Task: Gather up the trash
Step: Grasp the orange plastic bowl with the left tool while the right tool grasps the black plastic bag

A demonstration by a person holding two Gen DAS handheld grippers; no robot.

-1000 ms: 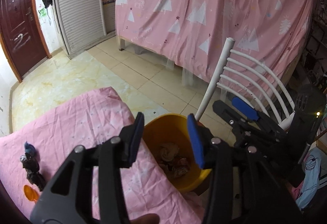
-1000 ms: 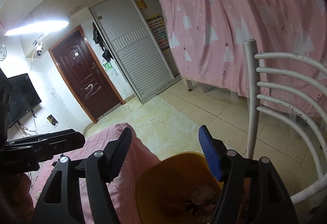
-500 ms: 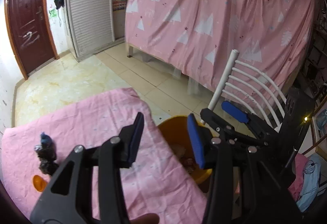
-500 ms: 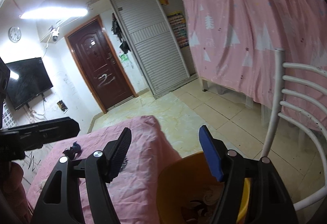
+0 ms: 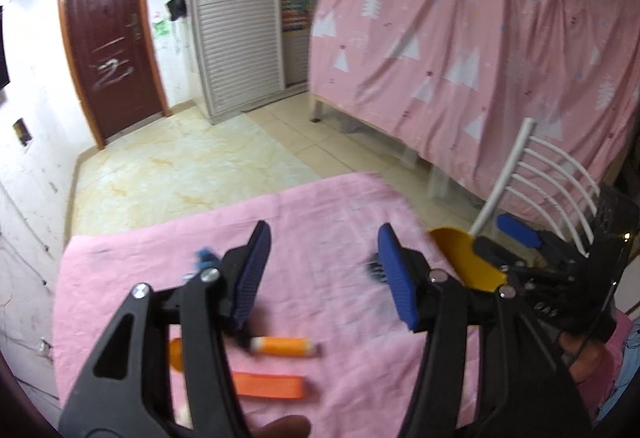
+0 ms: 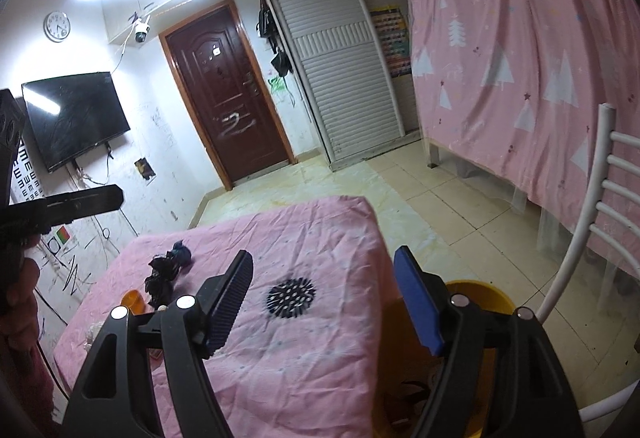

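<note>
The left gripper (image 5: 320,270) is opening and holds nothing; an orange tube (image 5: 286,346) lies just below its fingers on the pink cloth (image 5: 160,258). The right gripper (image 6: 324,302) is also opening, empty, with a black spiky ball (image 6: 291,297) between its fingers and the yellow bin (image 6: 484,288) at its right.

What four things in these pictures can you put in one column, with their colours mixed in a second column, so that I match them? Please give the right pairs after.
Things:
1. bucket
2. chair
3. door
4. spiky ball

Colours:
A. white
B. black with pale dots
C. yellow
D. dark red-brown

Pairs: 1-C, 2-A, 3-D, 4-B
</note>
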